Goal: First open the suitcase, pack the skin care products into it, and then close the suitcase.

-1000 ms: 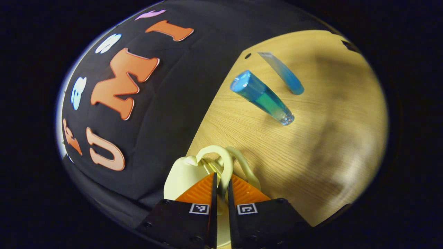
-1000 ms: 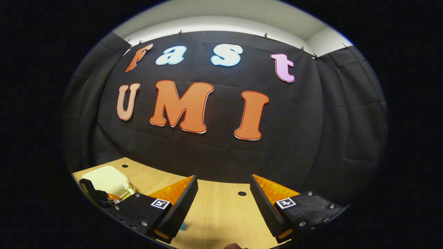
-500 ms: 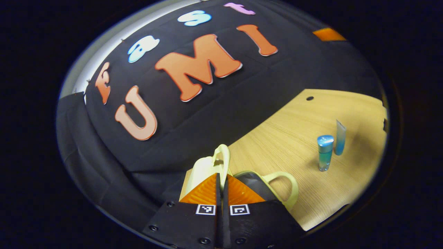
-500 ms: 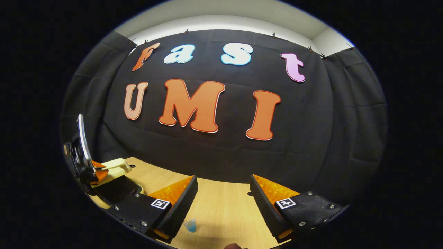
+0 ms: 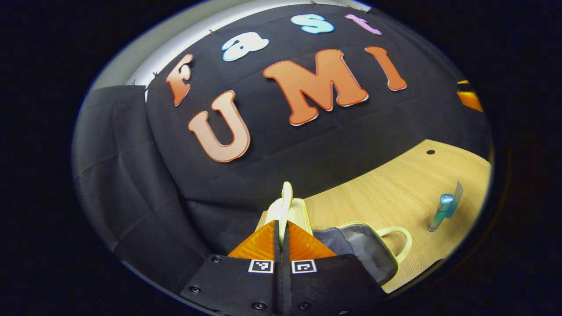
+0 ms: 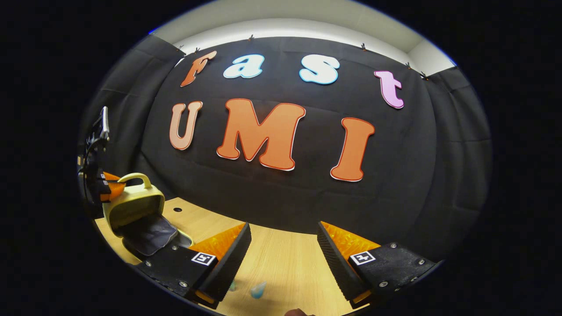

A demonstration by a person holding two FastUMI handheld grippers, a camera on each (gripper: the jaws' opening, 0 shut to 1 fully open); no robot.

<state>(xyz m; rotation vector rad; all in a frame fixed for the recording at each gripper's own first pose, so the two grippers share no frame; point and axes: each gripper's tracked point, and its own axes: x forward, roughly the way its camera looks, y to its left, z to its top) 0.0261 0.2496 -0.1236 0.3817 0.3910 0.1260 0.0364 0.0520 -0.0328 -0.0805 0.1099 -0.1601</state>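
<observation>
Jaws around half-hidden suitcase lid handle (image 5: 286,202)

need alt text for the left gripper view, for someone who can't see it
The left gripper is shut on the handle of a cream suitcase's raised lid, showing the grey lining of the open case. On the wooden table to the right stand a blue bottle and a blue tube.

The left gripper (image 5: 281,239) has its fingers pinched together on the handle (image 5: 286,202) of the raised suitcase lid (image 5: 292,213). The open suitcase (image 5: 364,250) lies on the desk (image 5: 386,193), and at three o'clock a blue bottle (image 5: 440,213) stands upright just beside a tube (image 5: 456,195).
</observation>
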